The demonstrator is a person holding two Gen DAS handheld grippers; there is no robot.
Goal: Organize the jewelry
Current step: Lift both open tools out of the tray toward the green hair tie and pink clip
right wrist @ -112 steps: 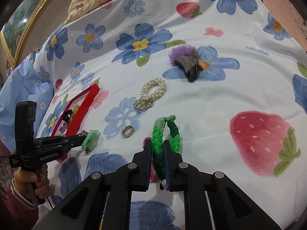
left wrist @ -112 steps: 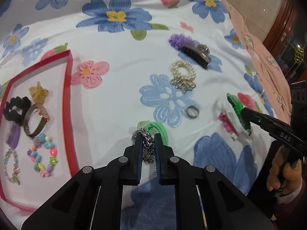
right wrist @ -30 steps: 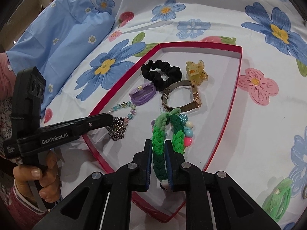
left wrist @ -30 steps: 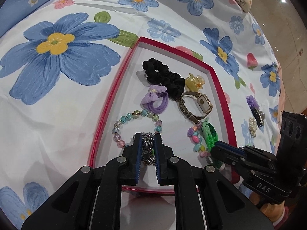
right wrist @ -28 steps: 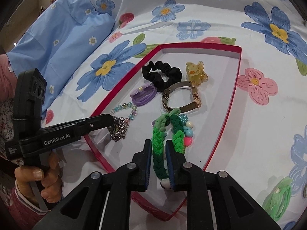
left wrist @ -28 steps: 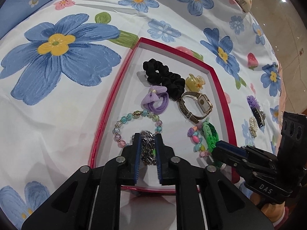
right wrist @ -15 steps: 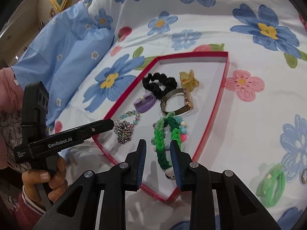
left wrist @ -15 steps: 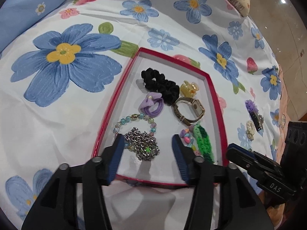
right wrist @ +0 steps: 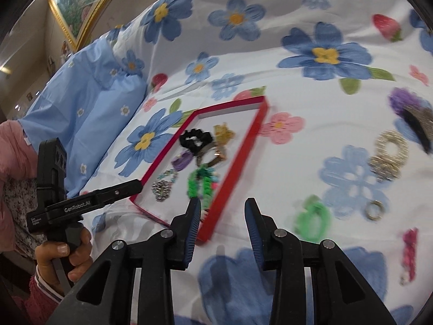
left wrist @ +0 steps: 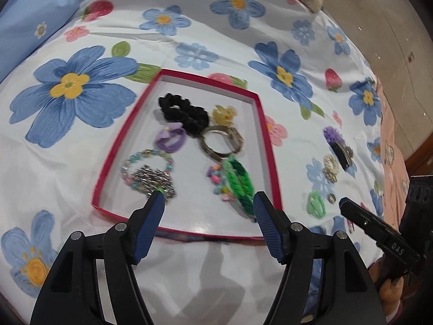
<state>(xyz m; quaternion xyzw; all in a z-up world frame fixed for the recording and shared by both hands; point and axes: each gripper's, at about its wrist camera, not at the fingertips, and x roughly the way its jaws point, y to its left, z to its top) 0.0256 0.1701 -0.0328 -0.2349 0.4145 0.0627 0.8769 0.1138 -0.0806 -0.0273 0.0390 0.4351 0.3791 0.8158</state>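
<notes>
A red-rimmed tray (left wrist: 266, 140) (right wrist: 240, 151) lies on the flowered sheet. In it lie a silver chain bracelet (left wrist: 154, 177) (right wrist: 161, 188), a green braided bracelet (left wrist: 239, 180) (right wrist: 201, 184), a bead bracelet (left wrist: 147, 157), a purple hair tie (left wrist: 171, 139), a black scrunchie (left wrist: 185, 112), a watch (left wrist: 222, 142) and a yellow clip (left wrist: 224, 113). My left gripper (left wrist: 208, 205) is open and empty above the tray's near edge. My right gripper (right wrist: 222, 208) is open and empty, right of the tray's near corner.
On the sheet right of the tray lie a light green hair tie (right wrist: 314, 219) (left wrist: 316, 204), a ring (right wrist: 375, 210), a pearl bracelet (right wrist: 389, 153), a purple and black hair clip (right wrist: 412, 112) and a pink piece (right wrist: 408, 252). A blue pillow (right wrist: 94, 103) lies at the left.
Both grippers have opened wider and pulled back from the tray. The chain bracelet and the green braided bracelet stay lying in the tray. The right gripper has swung right.
</notes>
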